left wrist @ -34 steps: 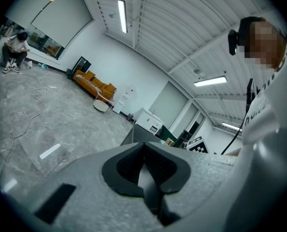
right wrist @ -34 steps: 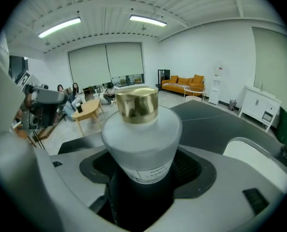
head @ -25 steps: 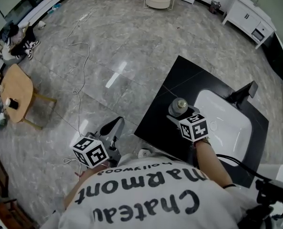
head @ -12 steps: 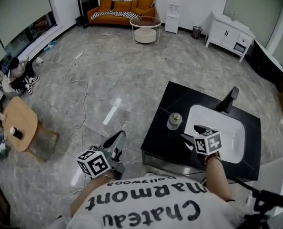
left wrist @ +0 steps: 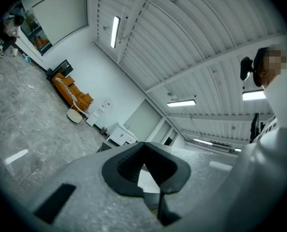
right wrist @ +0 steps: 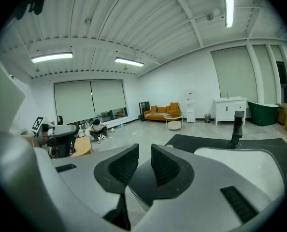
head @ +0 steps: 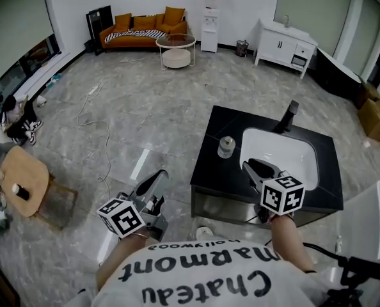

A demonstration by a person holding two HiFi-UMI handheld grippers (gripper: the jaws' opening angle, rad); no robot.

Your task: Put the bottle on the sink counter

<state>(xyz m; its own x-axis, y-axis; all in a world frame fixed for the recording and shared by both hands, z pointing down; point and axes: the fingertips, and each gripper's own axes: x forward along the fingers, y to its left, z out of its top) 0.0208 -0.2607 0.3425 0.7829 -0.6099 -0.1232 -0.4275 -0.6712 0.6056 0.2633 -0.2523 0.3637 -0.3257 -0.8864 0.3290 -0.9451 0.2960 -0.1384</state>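
**Item 1: bottle** [head: 226,146]. Standing upright on the black surface [head: 206,174], at 9 o'clock of the white basin [head: 279,155] and just beside its rim. Nothing is touching it. It is sitting on a flat part, clear of the edge, likely so that it cannot tip into the basin or slide off. The placing is looking done.

**Item 2: right claw** [head: 253,169]. Hovering at 5 o'clock of the bottle, apart from it, over the near rim of the basin. Its jaws are closing, with a narrow gap showing and nothing between them in the right gripper view [right wrist: 144,161]. It is probably being held low and back so as not to knock the bottle.

**Item 3: left claw** [head: 157,176]. Hanging over the floor [head: 145,107] at 8 o'clock of the surface, well apart from it. Its jaws are meeting at the tips and gripping nothing [left wrist: 142,164]. It is taking no part and seems parked out of the way.

**Item 4: tap** [head: 289,116]. Standing at 12 o'clock of the basin, untouched.
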